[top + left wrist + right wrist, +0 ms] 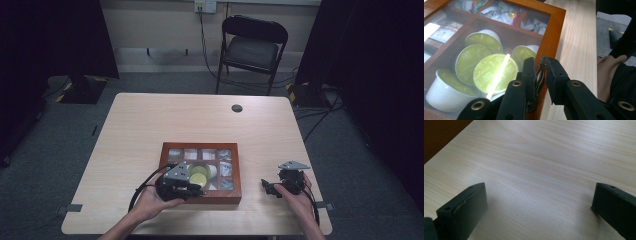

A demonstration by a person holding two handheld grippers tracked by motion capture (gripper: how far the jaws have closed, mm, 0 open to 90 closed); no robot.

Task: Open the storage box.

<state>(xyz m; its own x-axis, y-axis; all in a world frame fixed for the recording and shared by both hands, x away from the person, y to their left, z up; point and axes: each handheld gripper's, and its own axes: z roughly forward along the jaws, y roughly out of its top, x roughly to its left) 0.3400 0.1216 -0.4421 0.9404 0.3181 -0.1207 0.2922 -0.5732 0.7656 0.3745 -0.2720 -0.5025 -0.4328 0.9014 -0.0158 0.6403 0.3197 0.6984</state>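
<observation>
Your left tool (540, 72) had its jaws pinched down on the little twisted metal handle (539, 75) at the front edge of the wooden box (200, 196), so that was a proper grip on the handle and not just hovering. The box sat near the front middle of the bench (150, 120), with its glass lid down, and through the lid you could see green-topped coffee capsules (495, 72) piled in the big compartment (one had a bright glare streak across it) plus packets (504, 11) in the smaller compartments along the far side. Your right tool (539, 202) was parked well apart from the box, off to its right, jaws spread wide with nothing but bare bench between them. In the high view that right tool (272, 188) rested low over the wood in your hand, and a black folding chair (252, 47) stood past the far edge of the bench.
</observation>
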